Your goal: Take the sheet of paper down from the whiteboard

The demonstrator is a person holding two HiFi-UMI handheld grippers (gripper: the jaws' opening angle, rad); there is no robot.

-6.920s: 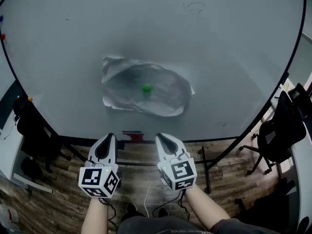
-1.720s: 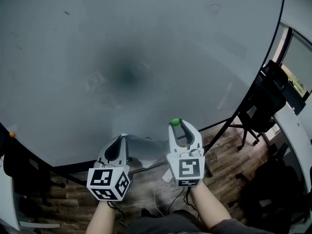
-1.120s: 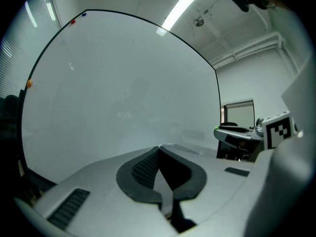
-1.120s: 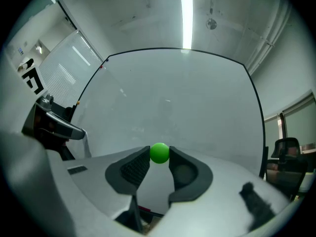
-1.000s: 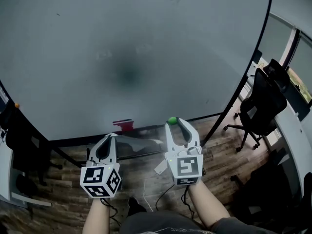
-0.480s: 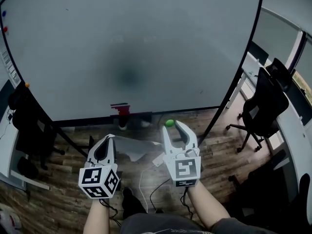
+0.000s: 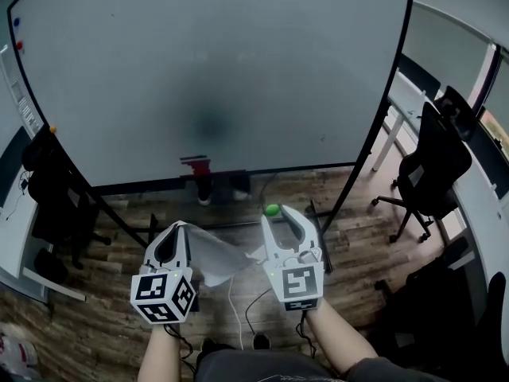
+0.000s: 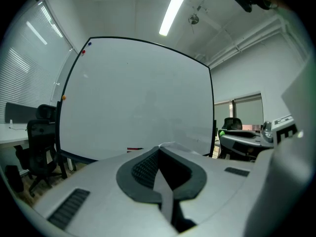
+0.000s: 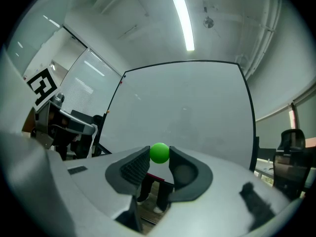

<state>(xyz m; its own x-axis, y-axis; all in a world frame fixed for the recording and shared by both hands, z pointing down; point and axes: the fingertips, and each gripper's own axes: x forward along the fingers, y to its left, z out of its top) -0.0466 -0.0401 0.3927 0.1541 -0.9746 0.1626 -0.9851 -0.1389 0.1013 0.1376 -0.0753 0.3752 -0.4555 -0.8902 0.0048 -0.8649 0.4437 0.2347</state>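
The whiteboard (image 7: 215,70) stands bare, with no sheet on it. My left gripper (image 7: 176,229) is shut on a crumpled white sheet of paper (image 7: 216,259), which hangs out to the right of its jaws above the wooden floor. In the left gripper view the left gripper (image 8: 159,151) has its pads closed on the thin paper edge (image 8: 166,194). My right gripper (image 7: 276,213) is shut on a small green ball magnet (image 7: 273,210). The right gripper view shows the magnet (image 9: 159,152) pinched between the fingertips, with the whiteboard (image 9: 187,112) beyond.
A black office chair (image 7: 433,161) stands right of the board and a dark chair (image 7: 48,189) left of it. A red eraser (image 7: 195,162) lies on the board's tray. Small magnets (image 7: 20,44) sit on its left edge. A white cable (image 7: 235,305) trails on the floor.
Both grippers have drawn back from the whiteboard, which now looks farther off. The paper stays in the left gripper and the green magnet in the right.
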